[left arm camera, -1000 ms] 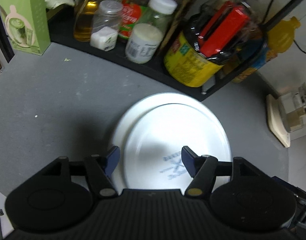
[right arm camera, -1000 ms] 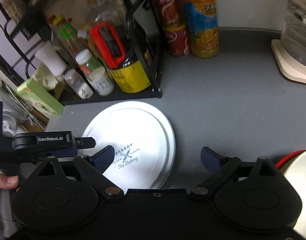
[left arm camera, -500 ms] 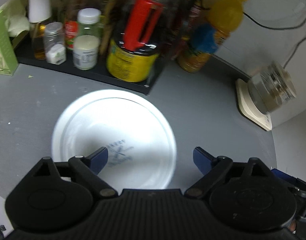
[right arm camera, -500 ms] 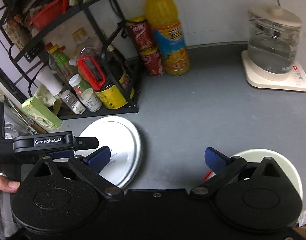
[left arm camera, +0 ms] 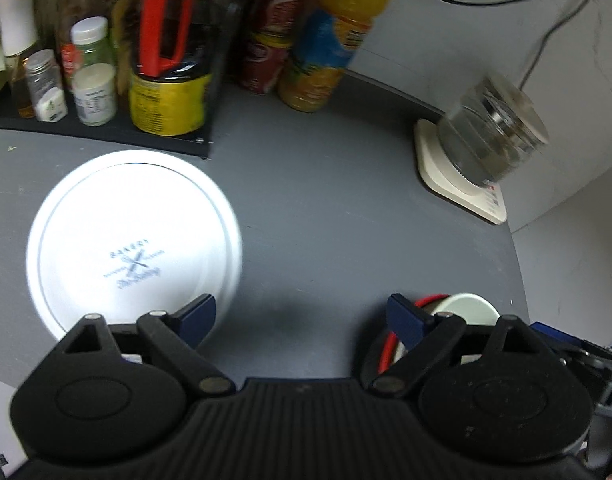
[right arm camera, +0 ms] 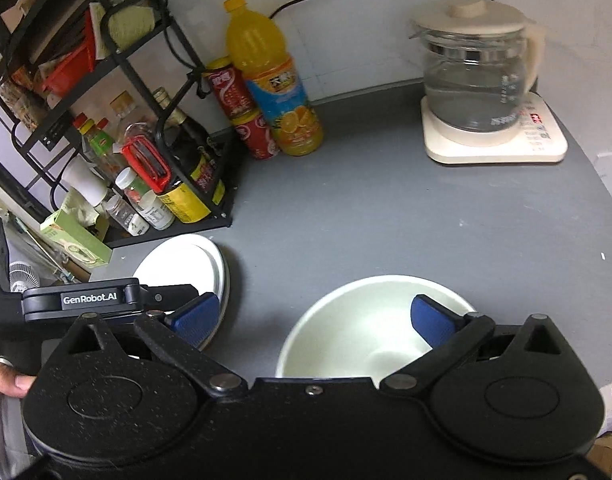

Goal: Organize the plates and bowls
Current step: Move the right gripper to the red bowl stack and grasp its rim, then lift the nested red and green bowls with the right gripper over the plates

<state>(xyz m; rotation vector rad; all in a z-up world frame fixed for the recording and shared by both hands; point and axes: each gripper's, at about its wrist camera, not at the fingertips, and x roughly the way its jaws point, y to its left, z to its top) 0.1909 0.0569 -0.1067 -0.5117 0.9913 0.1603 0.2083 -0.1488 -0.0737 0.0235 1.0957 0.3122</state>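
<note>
1. Left gripper (left arm camera: pixel 302 316): blue-padded fingers spread wide, nothing between them, hovering above bare grey countertop (left arm camera: pixel 330 200).
2. Right gripper (right arm camera: pixel 314 316): fingers likewise wide apart and empty, the right-hand pad hanging over the hollow of a bowl; contact with it cannot be told.
3. Round white ceramic plate with a blue bakery print at its centre (left arm camera: pixel 134 236): flat on the counter, just in front of the black wire condiment rack (right arm camera: pixel 118 92), to the left of both grippers. Offset double rim at the right edge suggests a second plate beneath; not certain.
4. Cream-white glazed bowl with a red band outside (right arm camera: pixel 370 328): upright on the counter near the front edge, below the right gripper, well apart from the plate.
5. Handling, as a judgement: both pieces stiff, glazed, slick and breakable; plate moderately heavy, thin at the lip, lying too flat for an easy pinch.
6. Best hold for the bowl: one pad inside the wall, one outside, clamped across the rim at the near side, then lifted level.
7. Best hold for the plate: edge pinch where the lip rises off the counter, squeezed firmly against slipping.
8. Nearby hazards: glass kettle on a cream base (right arm camera: pixel 478 84) at the back right, orange juice bottle (right arm camera: pixel 274 88) and red cans beside the rack.
</note>
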